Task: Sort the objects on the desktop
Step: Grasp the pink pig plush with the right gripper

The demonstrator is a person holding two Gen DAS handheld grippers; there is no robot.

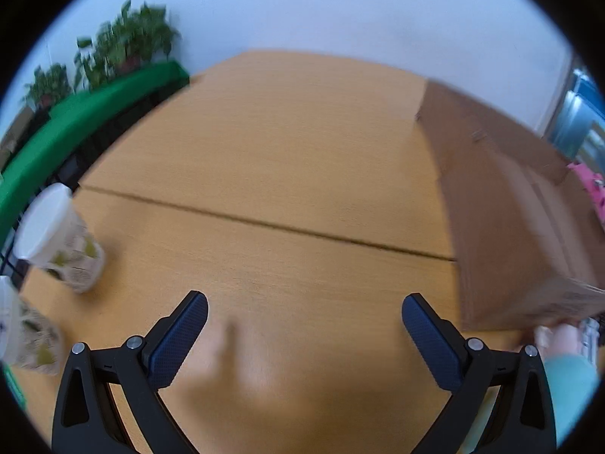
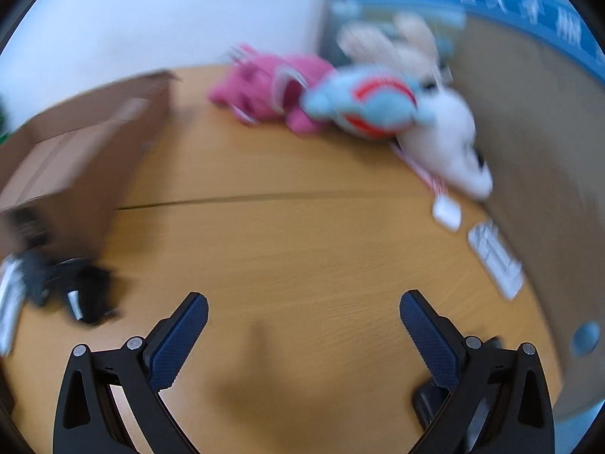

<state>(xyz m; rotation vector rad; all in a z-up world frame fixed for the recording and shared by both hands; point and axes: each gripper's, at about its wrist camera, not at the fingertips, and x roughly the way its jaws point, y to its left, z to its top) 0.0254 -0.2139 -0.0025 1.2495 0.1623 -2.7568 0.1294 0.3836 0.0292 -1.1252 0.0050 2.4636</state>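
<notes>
My left gripper (image 1: 304, 304) is open and empty above the wooden desk (image 1: 264, 159). Two white printed cups (image 1: 56, 238) stand at its far left, and a brown cardboard box (image 1: 510, 208) stands to its right. My right gripper (image 2: 302, 302) is open and empty over the desk (image 2: 302, 249). Ahead of it lie a pink plush toy (image 2: 261, 87), a blue and red plush toy (image 2: 363, 106) and a white plush toy (image 2: 446, 140). A black object (image 2: 72, 287) lies to its left beside the box (image 2: 68, 159). Both views are blurred.
A green ledge (image 1: 75, 121) with potted plants (image 1: 124, 45) borders the desk on the left. Small white items (image 2: 495, 257) lie near the desk's right edge. A brown partition (image 2: 529, 151) stands on the right. A hand in a teal sleeve (image 1: 567, 363) shows at the lower right.
</notes>
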